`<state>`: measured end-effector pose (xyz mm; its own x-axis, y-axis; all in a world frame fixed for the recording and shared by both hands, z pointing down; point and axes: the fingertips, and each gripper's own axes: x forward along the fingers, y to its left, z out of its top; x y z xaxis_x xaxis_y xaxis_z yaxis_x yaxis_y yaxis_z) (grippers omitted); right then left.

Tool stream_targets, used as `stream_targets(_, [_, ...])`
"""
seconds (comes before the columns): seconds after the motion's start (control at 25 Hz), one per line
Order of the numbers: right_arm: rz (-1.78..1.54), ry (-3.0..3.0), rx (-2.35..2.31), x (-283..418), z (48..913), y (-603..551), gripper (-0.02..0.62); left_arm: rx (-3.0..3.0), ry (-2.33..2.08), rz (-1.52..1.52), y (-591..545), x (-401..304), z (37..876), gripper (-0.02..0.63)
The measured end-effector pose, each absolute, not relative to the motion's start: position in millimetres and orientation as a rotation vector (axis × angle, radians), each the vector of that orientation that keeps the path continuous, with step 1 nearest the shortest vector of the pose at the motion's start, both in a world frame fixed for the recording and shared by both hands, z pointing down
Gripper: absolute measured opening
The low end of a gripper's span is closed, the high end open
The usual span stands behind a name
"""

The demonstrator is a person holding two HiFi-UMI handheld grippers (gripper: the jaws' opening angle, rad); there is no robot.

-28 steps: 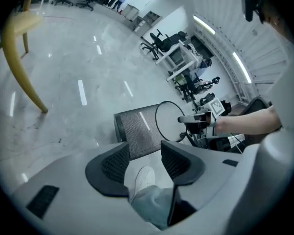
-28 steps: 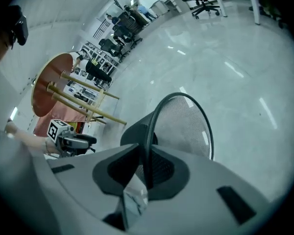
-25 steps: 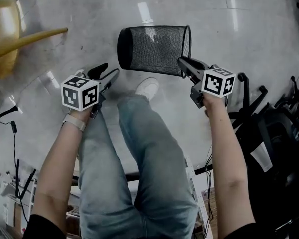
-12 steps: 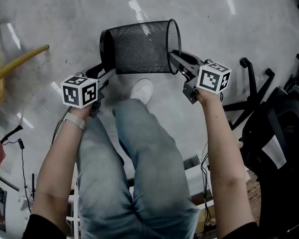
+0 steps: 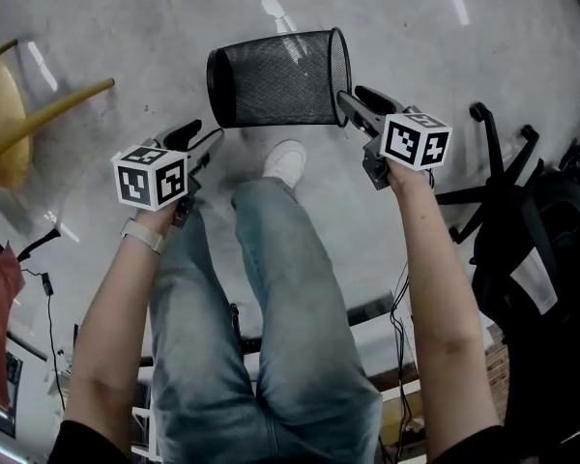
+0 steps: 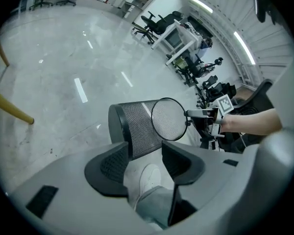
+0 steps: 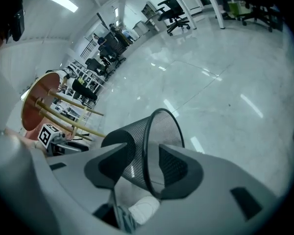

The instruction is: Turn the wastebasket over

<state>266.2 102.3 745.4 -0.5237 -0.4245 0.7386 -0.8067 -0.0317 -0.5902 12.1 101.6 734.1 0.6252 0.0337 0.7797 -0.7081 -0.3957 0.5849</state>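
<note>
Floor (image 5: 126, 27): bare concrete. Wastebasket (image 5: 271, 77), black mesh, on its side, seems to rest on floor just far of shoe (image 5: 285, 162). Closed base to left, open rim (image 7: 144, 155) to right, so approx half-turned, not yet mouth-down. R hand-held gripper (image 5: 356, 98) at rim: jaws opening, rim wire between them, pads not pressing; prob. letting go to re-grip. L hand-held gripper (image 5: 201, 138) near base end, jaws wide, empty; prob. poised to tip base up
</note>
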Motion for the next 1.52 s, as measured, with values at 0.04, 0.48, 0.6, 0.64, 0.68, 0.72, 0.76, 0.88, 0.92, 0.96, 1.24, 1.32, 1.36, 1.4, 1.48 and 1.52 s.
stream_targets(0.04, [1.567,-1.898,1.304,268,741,103,0.190,1.803,-0.554,0.892,101,10,728,0.209])
stream_targets(0.48, [1.447,-1.834,1.179,265,731,90,0.206,1.750,-0.589,0.848,73,23,742,0.238])
stream_targets(0.6, [1.434,-1.788,1.149,258,753,82,0.205,1.737,-0.574,0.832,54,27,771,0.252])
stream_targets(0.64, [1.426,-1.783,1.138,255,759,79,0.204,1.728,-0.567,0.818,48,27,780,0.252])
stream_targets(0.68, [1.420,-1.790,1.130,253,762,76,0.190,1.718,-0.554,0.799,43,29,787,0.252])
stream_targets(0.72, [1.422,-1.807,1.135,252,763,71,0.176,1.708,-0.535,0.773,38,33,793,0.252])
stream_targets(0.76, [1.438,-1.825,1.156,252,762,65,0.159,1.695,-0.515,0.741,34,38,796,0.252])
stream_targets(0.88, [1.519,-1.859,1.218,253,759,53,0.136,1.656,-0.498,0.652,26,45,800,0.261])
stream_targets(0.92, [1.544,-1.866,1.226,255,759,50,0.129,1.652,-0.500,0.633,23,45,800,0.261])
stream_targets(0.96, [1.563,-1.869,1.227,255,759,47,0.124,1.650,-0.502,0.624,21,45,799,0.259])
stream_targets(1.24, [1.637,-1.848,1.200,244,759,54,0.118,1.623,-0.547,0.632,17,34,789,0.241])
stream_targets(1.32, [1.673,-1.855,1.201,235,759,57,0.118,1.637,-0.592,0.627,12,24,778,0.239])
stream_targets(1.36, [1.700,-1.860,1.199,229,758,58,0.118,1.648,-0.613,0.631,10,17,770,0.238])
stream_targets(1.4, [1.729,-1.866,1.195,222,758,58,0.118,1.661,-0.629,0.639,7,9,761,0.233])
stream_targets(1.48, [1.783,-1.877,1.182,206,758,57,0.124,1.690,-0.660,0.654,1,-9,741,0.218])
stream_targets(1.52, [1.801,-1.886,1.175,196,759,56,0.126,1.702,-0.675,0.656,-1,-19,731,0.207])
